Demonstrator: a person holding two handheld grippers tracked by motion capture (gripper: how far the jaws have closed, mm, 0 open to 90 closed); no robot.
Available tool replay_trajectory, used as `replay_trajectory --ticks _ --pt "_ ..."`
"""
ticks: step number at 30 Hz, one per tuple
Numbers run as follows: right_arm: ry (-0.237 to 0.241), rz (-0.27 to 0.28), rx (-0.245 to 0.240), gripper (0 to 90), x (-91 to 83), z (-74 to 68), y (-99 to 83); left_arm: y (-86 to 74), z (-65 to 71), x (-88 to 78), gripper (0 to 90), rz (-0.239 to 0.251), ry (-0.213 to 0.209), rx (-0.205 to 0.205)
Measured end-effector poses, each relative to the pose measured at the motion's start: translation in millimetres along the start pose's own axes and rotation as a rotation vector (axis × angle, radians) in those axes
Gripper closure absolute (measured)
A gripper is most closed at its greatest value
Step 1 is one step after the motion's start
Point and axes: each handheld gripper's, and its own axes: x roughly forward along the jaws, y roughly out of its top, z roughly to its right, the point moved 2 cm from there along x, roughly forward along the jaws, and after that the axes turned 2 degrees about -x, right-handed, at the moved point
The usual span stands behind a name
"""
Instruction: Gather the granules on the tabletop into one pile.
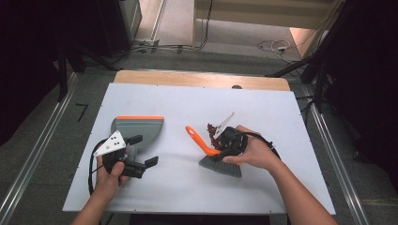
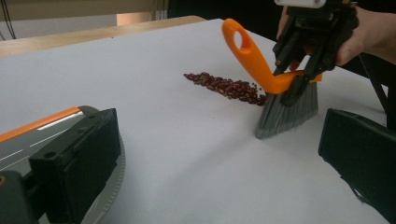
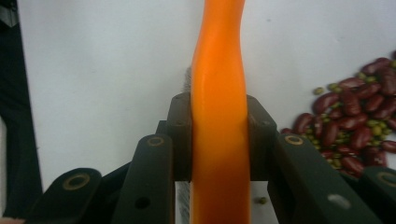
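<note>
The right hand-held gripper (image 1: 230, 143) is clamped on the orange handle of a brush (image 1: 206, 146); in the right gripper view both black jaws press flat against the handle's two sides. The brush stands right of the desk's centre in the high view, grey bristles down on the white desk (image 1: 187, 192) and the handle rising toward 10 o'clock. In the left gripper view the bristles (image 2: 287, 112) touch the desk surface, and the near end of a line of beans (image 2: 226, 86) lies against them.

The beans, dark red with small green ones among them, lie at 12 o'clock of the brush head in the high view, just beside the right hand-held gripper.

The left hand-held gripper (image 1: 141, 152) sits at the desk's left, at about 9 o'clock of the brush and well apart from it. Its jaws stand apart with nothing pressed between them. A grey dustpan (image 1: 138, 127) with an orange front lip lies flat at 12 o'clock of this gripper, one jaw overlapping its rear edge; contact cannot be confirmed.
</note>
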Motion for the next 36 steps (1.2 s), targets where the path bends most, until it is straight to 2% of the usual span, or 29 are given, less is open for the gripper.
replay_trajectory --ticks 1,5,11,12,13,14,16,21,23,36 --pt "0.007 -0.003 0.011 67.6 0.3 2.7 -0.2 0.0 0.2 0.0 0.0 0.001 -0.001 -0.001" --pt "0.001 0.006 0.005 67.3 0.1 15.4 0.3 0.1 -0.2 -0.6 0.0 0.001 -0.001 0.002" --pt "-0.030 0.008 0.012 67.1 -0.7 29.2 4.7 0.2 0.6 -0.5 0.0 0.001 -0.002 0.000" --pt "-0.037 0.009 -0.006 67.0 -0.7 32.5 5.5 0.2 0.7 -0.5 0.0 0.001 -0.002 0.000" --pt "-0.041 0.009 0.012 67.0 -1.2 33.0 6.4 0.2 0.7 -0.5 0.0 0.001 -0.002 -0.001" --pt "-0.042 0.015 0.001 67.0 -1.1 35.4 7.1 0.2 0.7 -0.5 0.0 0.001 -0.002 -0.001" --pt "-0.058 0.018 0.015 66.9 -2.0 38.8 7.6 0.1 0.8 -0.2 0.0 0.002 -0.004 -0.001" --pt "-0.067 0.039 0.012 66.7 -3.1 48.8 6.5 0.0 1.0 0.3 0.0 0.001 -0.006 0.004" --pt "-0.069 0.042 0.031 66.7 -3.6 50.8 6.0 0.0 1.0 0.2 0.0 0.001 -0.006 0.004" --pt "-0.105 0.062 0.011 66.5 -4.3 65.1 10.6 0.1 1.1 -0.2 0.0 0.002 -0.006 0.005"
